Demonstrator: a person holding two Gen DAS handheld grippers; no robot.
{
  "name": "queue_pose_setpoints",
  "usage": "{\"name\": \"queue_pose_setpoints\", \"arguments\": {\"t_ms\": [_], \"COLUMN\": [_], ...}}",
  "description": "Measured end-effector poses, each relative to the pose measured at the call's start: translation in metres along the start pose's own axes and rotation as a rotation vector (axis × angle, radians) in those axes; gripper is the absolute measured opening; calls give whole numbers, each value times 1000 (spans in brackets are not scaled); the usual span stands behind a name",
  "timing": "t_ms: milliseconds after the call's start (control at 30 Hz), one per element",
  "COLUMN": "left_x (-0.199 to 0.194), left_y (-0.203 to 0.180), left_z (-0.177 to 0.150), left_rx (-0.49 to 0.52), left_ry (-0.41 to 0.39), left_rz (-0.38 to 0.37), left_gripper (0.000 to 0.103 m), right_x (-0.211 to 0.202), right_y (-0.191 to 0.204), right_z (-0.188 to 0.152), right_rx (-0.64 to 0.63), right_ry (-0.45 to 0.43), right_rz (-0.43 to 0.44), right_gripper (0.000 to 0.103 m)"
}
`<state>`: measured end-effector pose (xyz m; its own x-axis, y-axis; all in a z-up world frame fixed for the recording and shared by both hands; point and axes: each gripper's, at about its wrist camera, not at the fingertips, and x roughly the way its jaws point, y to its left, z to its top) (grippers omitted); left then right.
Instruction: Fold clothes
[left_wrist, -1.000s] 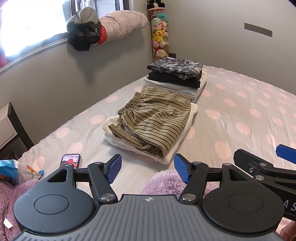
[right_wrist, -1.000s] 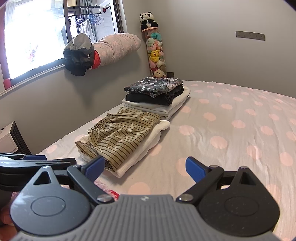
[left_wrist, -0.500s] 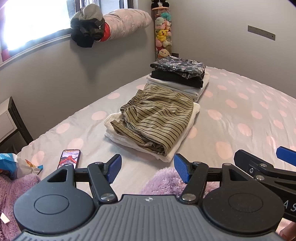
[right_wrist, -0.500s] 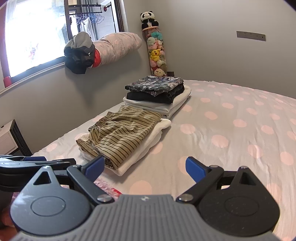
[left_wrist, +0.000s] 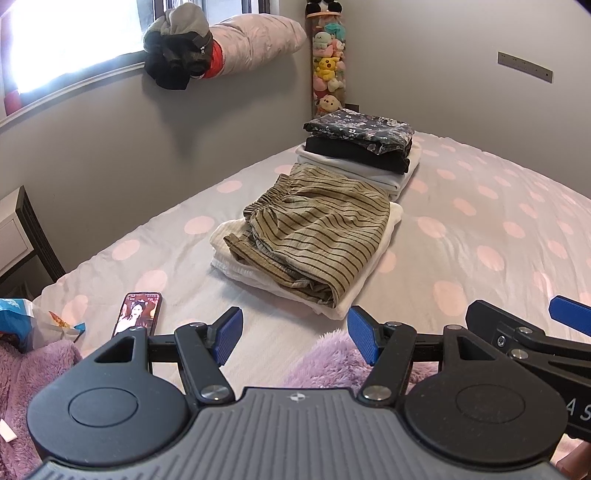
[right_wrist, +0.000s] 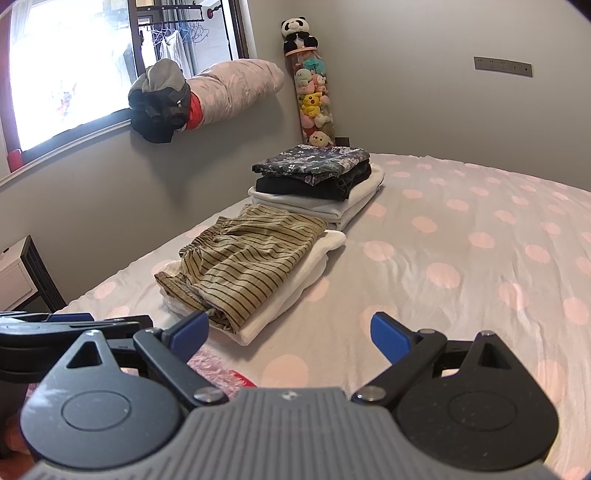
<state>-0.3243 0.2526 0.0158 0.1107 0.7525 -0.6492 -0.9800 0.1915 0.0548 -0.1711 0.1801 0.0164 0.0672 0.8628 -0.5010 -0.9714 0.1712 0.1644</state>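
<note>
the left gripper (left_wrist: 294, 335) hovered low over the near edge of the bed (left_wrist: 480, 229), its jaws spread wide and holding nothing. just beneath them lay a fluffy purple garment (left_wrist: 332, 360), bunched on the polka-dot sheet, with more of it at the left edge. the right gripper (right_wrist: 290, 334) hung beside it, jaws likewise wide apart and empty, above a pink textured cloth (right_wrist: 214, 373). left of the purple garment, a phone (left_wrist: 137, 314) lay face up on the sheet, near a blue snack bag (left_wrist: 22, 321).

farther along the bed sat a folded striped pair of shorts (left_wrist: 317, 236), resting on a folded white garment (left_wrist: 373, 269). just behind this pile stood a second stack: a floral dark garment (left_wrist: 358, 127) on a black one (left_wrist: 354, 151), on white folded cloth (left_wrist: 399, 177).

beyond, a tube of plush toys (left_wrist: 327, 70) stood in the corner, and a pillow (left_wrist: 255, 40) with dark clothing (left_wrist: 177, 55) sat on the window ledge.
</note>
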Motion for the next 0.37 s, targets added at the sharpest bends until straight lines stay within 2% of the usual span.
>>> {"name": "queue_pose_setpoints", "arguments": {"t_ms": [367], "left_x": [-1], "left_y": [-3], "left_z": [-1], "left_rx": [3], "left_ry": [-7], "left_rz": [5], "left_gripper": [74], "right_x": [2], "right_y": [1], "right_z": [-1], "right_rx": [6], "right_ry": [-3], "right_rz": [-1], "right_gripper": [96]}}
